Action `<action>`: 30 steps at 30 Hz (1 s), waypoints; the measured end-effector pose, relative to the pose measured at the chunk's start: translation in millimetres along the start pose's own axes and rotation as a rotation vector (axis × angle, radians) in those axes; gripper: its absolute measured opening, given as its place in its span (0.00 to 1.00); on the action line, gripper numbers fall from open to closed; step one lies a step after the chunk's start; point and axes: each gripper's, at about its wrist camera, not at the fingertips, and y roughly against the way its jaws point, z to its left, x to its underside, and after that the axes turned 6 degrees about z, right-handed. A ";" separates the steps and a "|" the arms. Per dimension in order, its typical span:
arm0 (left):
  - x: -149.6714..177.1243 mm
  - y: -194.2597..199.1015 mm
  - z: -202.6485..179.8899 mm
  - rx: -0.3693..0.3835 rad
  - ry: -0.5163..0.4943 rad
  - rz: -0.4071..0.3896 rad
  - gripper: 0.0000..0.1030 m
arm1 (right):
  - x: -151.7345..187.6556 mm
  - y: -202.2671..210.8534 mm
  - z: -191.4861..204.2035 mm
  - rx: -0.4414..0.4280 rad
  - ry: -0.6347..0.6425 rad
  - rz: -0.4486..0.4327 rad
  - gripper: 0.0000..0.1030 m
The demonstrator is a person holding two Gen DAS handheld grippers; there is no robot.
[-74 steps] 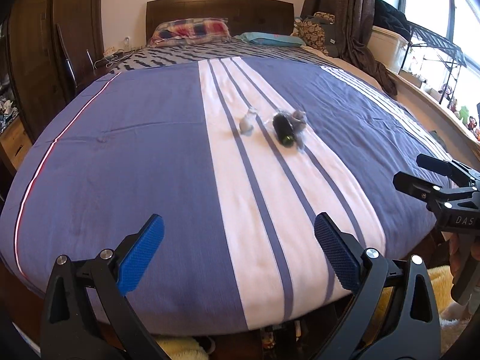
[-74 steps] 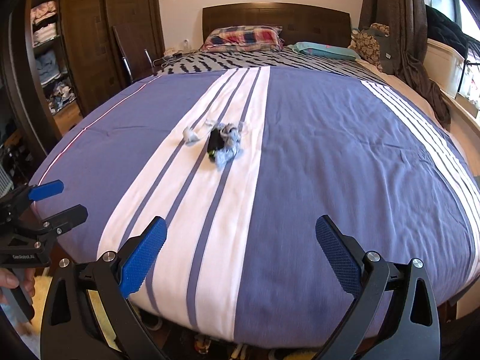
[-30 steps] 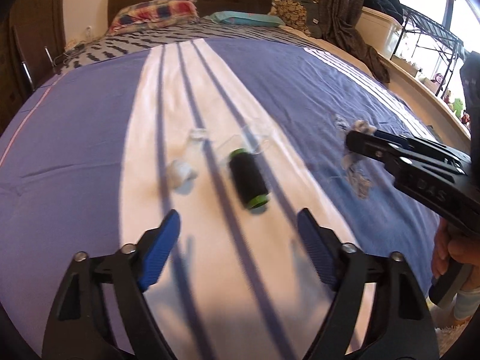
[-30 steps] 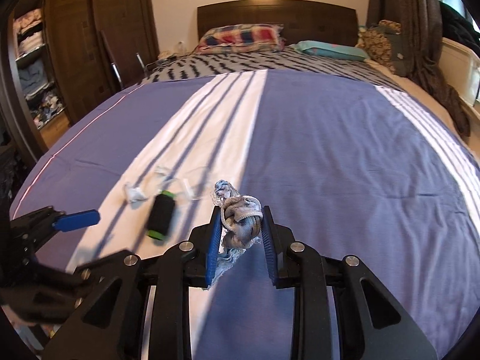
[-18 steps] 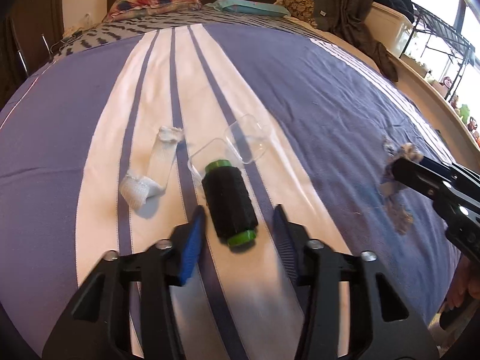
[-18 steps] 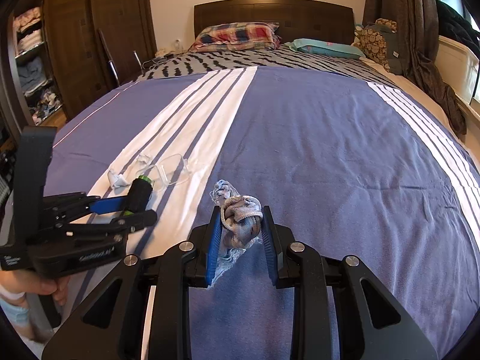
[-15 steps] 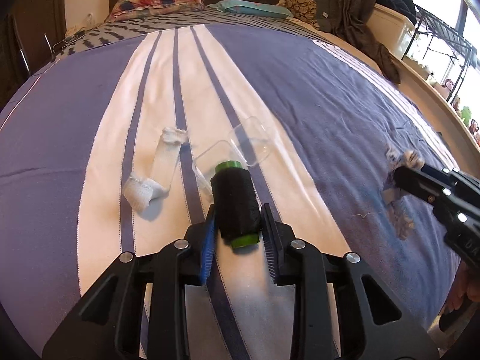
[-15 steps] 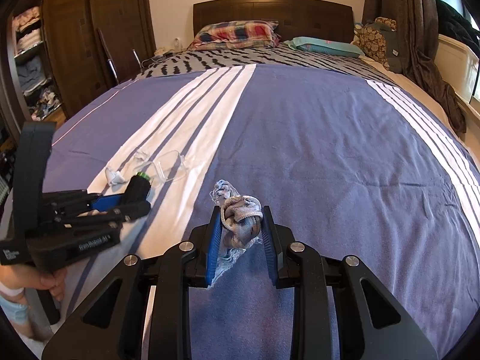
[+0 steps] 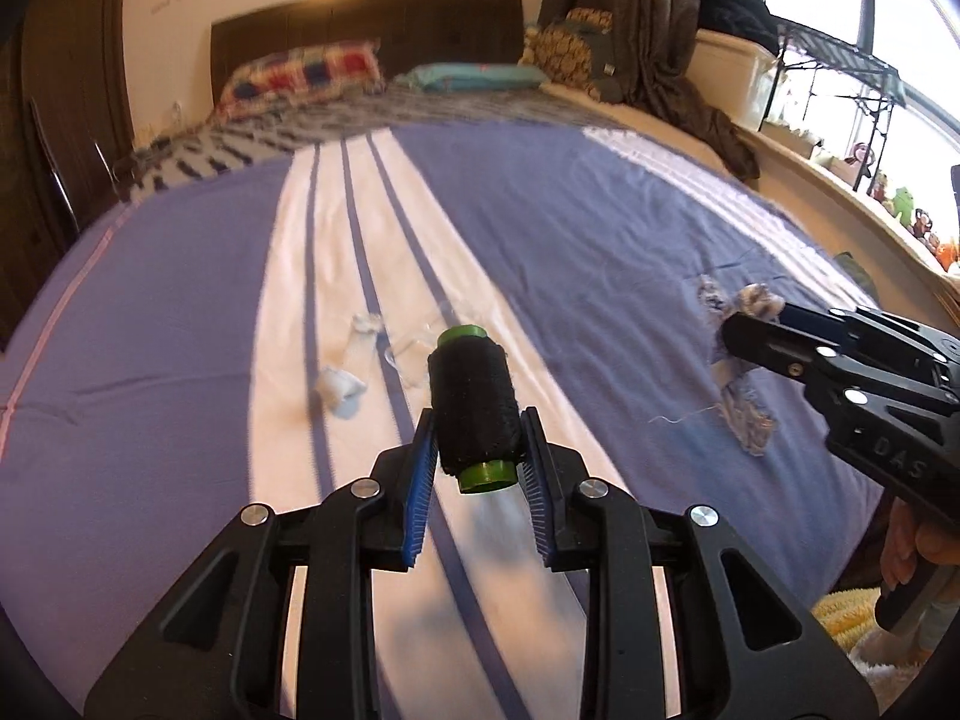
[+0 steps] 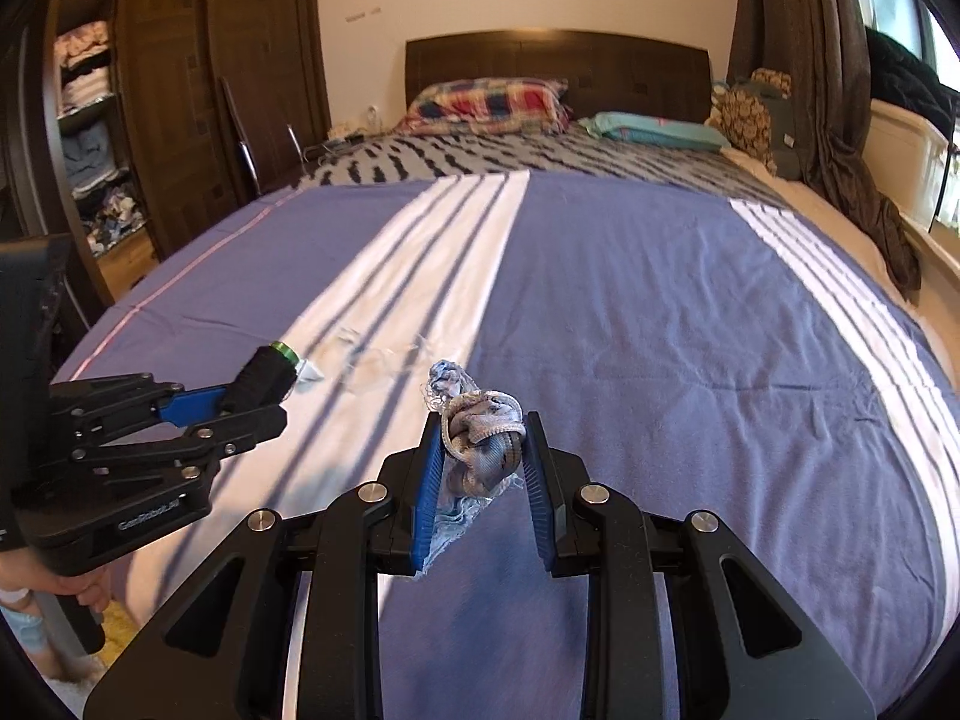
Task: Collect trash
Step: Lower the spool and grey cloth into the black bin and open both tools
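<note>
Gripping a black thread spool point(image 9: 474, 405) across its wound middle, my left gripper point(image 9: 477, 450) has both blue pads closed on the yarn, the green core ends sticking out front and back. It seems lifted clear of the bed, though I cannot be sure of the gap. I judge it light and stiff at the core, with thread that gives a little under the pads; the middle is the right place to hold, since the smooth plastic ends would likely slip.

My right gripper point(image 10: 483, 450) is clamped on a knotted scrap of blue-grey cloth point(image 10: 480, 438), with frayed threads hanging below the pads. That one is soft and nearly weightless, I think, so the risk is a loose tail snagging or the wad sliding out if I ease off.

Just beyond the spool, on the white stripe of the striped bedspread point(image 9: 570, 228), lie a small clear plastic piece point(image 9: 414, 354) and a crumpled white wad point(image 9: 342, 387) beside it, near each other; whether they touch I cannot tell. The clear piece looks thin and slick, best pinched at an edge; the wad should squash easily.

Farther off are a plaid pillow point(image 10: 486, 99) and the dark headboard point(image 10: 558, 57).
</note>
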 end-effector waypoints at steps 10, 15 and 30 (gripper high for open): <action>30.5 90.4 -7.5 0.003 -0.013 -0.112 0.25 | 7.2 74.6 39.5 0.003 0.047 -0.094 0.26; 49.5 124.1 -9.7 0.003 -0.013 -0.148 0.25 | 16.6 104.9 55.5 0.007 0.061 -0.132 0.26; 128.7 166.9 -21.8 0.017 -0.026 -0.156 0.25 | 86.9 156.3 84.3 -0.024 0.051 -0.152 0.26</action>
